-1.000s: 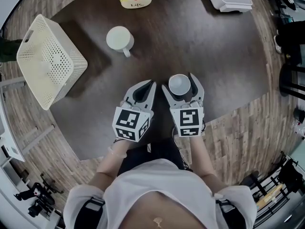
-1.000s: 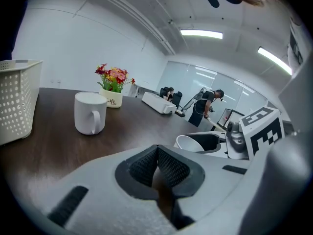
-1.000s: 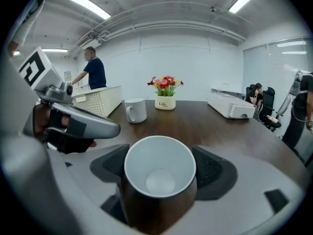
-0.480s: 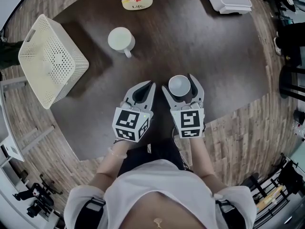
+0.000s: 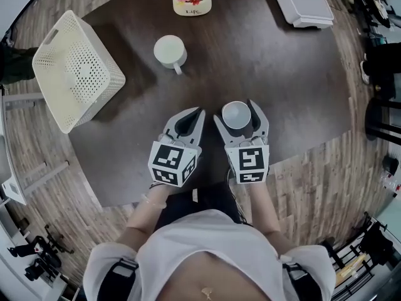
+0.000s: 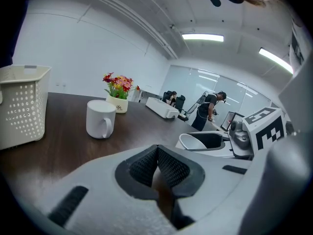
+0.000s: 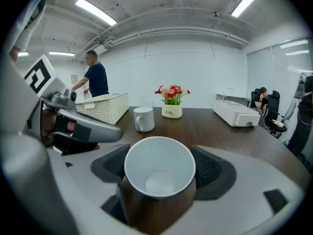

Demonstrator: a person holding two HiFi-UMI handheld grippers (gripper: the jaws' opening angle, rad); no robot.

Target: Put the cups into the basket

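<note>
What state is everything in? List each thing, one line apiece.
Left gripper: shut, empty.
Right gripper: shut on cup.
Cup: upright, empty, between the right jaws.
Mug: upright, free on the table.
Basket: upright, empty.
Flowerpot: upright.

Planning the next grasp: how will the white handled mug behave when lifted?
The white mug looks rigid and glossy, so probably slippery and chip-prone. Its side handle likely puts weight off-centre, so it may twist in the jaws. Upright on a broad base, it seems unlikely to tip.
</note>
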